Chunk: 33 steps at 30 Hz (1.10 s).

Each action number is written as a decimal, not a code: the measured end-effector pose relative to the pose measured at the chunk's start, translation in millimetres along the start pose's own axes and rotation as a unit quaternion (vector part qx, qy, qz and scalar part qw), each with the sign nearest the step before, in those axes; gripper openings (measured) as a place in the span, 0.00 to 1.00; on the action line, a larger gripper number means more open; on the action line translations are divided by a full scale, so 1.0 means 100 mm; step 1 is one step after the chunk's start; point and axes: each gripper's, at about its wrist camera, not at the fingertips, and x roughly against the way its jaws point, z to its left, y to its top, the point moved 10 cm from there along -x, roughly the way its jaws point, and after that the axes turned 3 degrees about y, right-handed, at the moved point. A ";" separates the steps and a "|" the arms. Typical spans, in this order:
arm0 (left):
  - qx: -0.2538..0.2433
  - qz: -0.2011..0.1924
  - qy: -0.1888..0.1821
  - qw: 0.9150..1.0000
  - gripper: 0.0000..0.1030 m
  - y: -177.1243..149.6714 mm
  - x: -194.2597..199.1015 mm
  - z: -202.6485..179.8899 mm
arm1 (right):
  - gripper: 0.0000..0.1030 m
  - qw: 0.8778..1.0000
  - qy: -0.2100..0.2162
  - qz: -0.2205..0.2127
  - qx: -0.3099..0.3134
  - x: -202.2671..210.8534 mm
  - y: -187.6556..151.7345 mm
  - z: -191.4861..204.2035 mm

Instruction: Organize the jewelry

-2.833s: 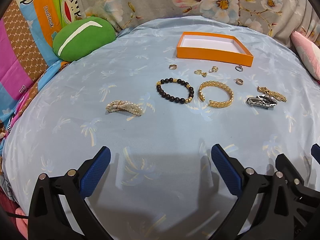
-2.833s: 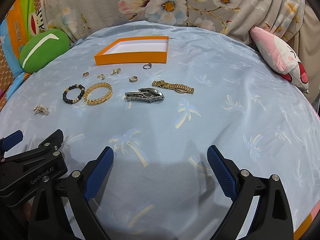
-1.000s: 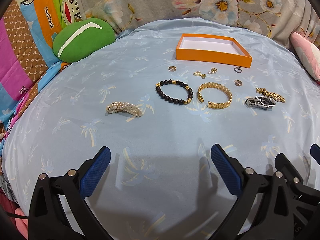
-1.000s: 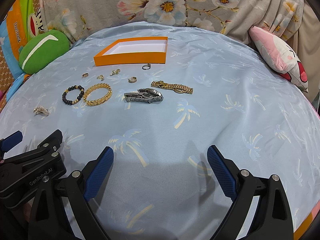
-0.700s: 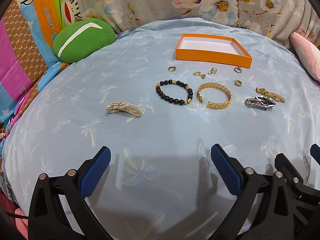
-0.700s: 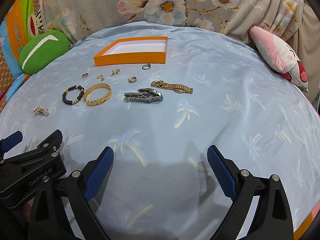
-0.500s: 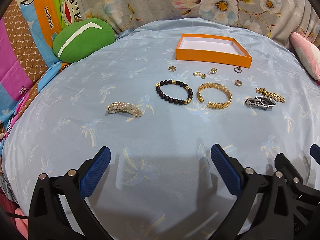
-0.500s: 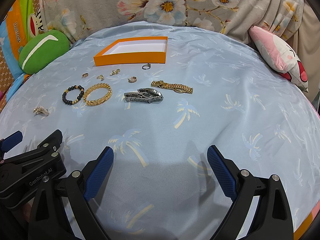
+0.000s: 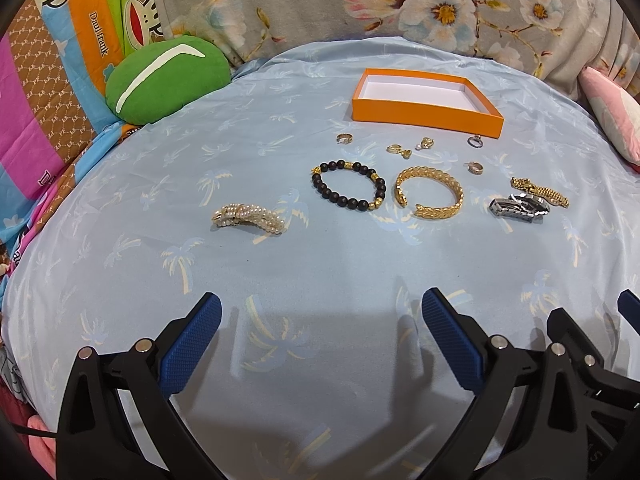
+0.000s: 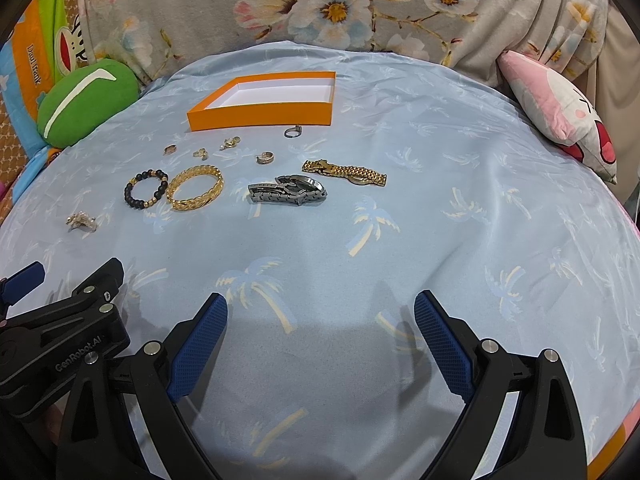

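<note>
both grippers, left and right, gape wide and empty near the bed's front edge; jewelry lies mid-bed before the box; small rings could slip from the pads

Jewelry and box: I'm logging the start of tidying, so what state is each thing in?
Box: open, nothing inside.
Gold bangle: flat on sheet, outside box.
Bead bracelet: flat, outside box.
Pearl piece: bunched, outside box.
Silver watch: clasped, on its side.
Left tongs: open, holding nothing.
Right tongs: open, holding nothing.
</note>
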 end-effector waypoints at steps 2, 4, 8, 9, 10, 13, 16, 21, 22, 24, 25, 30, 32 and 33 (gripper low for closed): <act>0.006 0.000 -0.008 1.000 0.95 0.01 0.00 0.00 | 0.90 1.000 0.004 0.002 0.001 0.00 0.00 -0.01; 0.014 0.000 -0.015 1.000 0.95 0.06 0.01 0.01 | 0.90 1.000 0.010 0.005 0.002 -0.01 -0.01 0.00; 0.042 0.008 -0.035 0.999 0.95 0.08 -0.02 0.10 | 0.90 0.999 0.035 0.017 0.001 -0.06 0.02 0.04; 0.049 0.011 -0.040 0.998 0.95 0.06 -0.03 0.14 | 0.90 0.999 0.043 0.015 -0.002 -0.05 0.03 0.04; 0.058 0.016 -0.045 0.997 0.95 0.04 -0.05 0.18 | 0.90 0.999 0.047 0.013 -0.002 -0.05 0.04 0.06; 0.066 0.012 -0.034 0.997 0.95 0.07 -0.07 0.36 | 0.90 0.999 0.044 0.007 0.007 -0.06 0.11 0.04; 0.059 0.005 -0.010 0.998 0.95 0.10 -0.09 0.57 | 0.90 0.999 0.042 0.008 0.011 -0.11 0.16 0.02; 0.063 0.004 0.013 0.998 0.95 0.19 -0.17 0.89 | 0.83 0.998 0.057 0.014 0.003 -0.21 0.28 0.01; 0.068 0.008 0.013 0.998 0.95 0.21 -0.20 0.94 | 0.81 0.998 0.057 0.012 0.005 -0.22 0.31 0.01; 0.077 0.013 0.007 0.997 0.95 0.23 -0.25 1.02 | 0.79 0.998 0.058 0.009 0.013 -0.26 0.38 0.02; 0.081 0.015 0.000 0.997 0.95 0.25 -0.28 1.03 | 0.78 0.998 0.059 0.010 0.019 -0.28 0.42 0.02; 0.084 0.039 -0.036 0.995 0.95 0.33 -0.43 0.92 | 0.75 0.997 0.071 0.016 0.040 -0.41 0.53 0.04; 0.088 0.056 -0.046 0.993 0.95 0.36 -0.52 0.84 | 0.74 0.996 0.078 0.019 0.038 -0.45 0.57 0.03; 0.091 0.061 -0.049 0.993 0.95 0.37 -0.55 0.81 | 0.74 0.996 0.079 0.019 0.036 -0.47 0.59 0.02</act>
